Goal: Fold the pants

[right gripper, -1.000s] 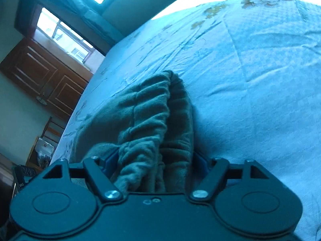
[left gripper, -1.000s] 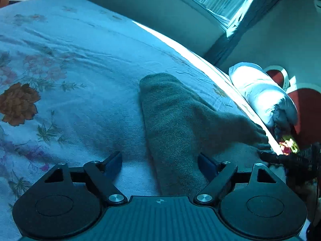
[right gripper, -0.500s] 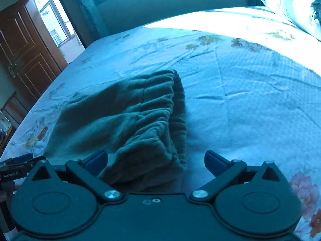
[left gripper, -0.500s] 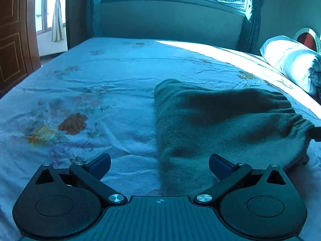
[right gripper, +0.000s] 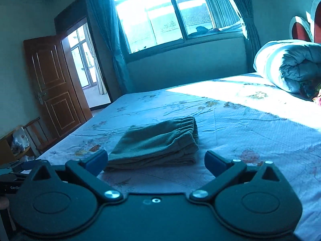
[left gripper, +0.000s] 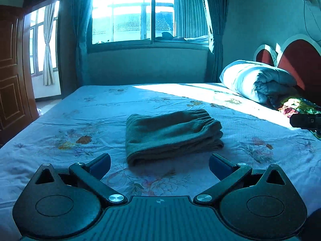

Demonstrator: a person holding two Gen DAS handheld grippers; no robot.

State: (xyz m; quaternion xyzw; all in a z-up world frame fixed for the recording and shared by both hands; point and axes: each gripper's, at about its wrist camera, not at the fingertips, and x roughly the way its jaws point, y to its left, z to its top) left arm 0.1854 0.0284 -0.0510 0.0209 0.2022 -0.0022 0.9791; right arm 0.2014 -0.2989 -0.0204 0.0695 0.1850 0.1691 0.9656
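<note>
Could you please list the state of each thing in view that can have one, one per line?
Pants: folded into a flat stack on the bed, touched by neither claw.
Left claw: open, empty, short of the pants.
Right claw: open, empty, short of the pants.
Door: open.
Curtains: drawn aside.
Quilt: rolled up by the headboard.

Bedsheet (left gripper: 84, 120): pale blue floral cotton.
Quilt (left gripper: 258, 80): rolled pale duvet, two o'clock.
Door (right gripper: 54, 84): brown panelled wood, nine o'clock.
</note>
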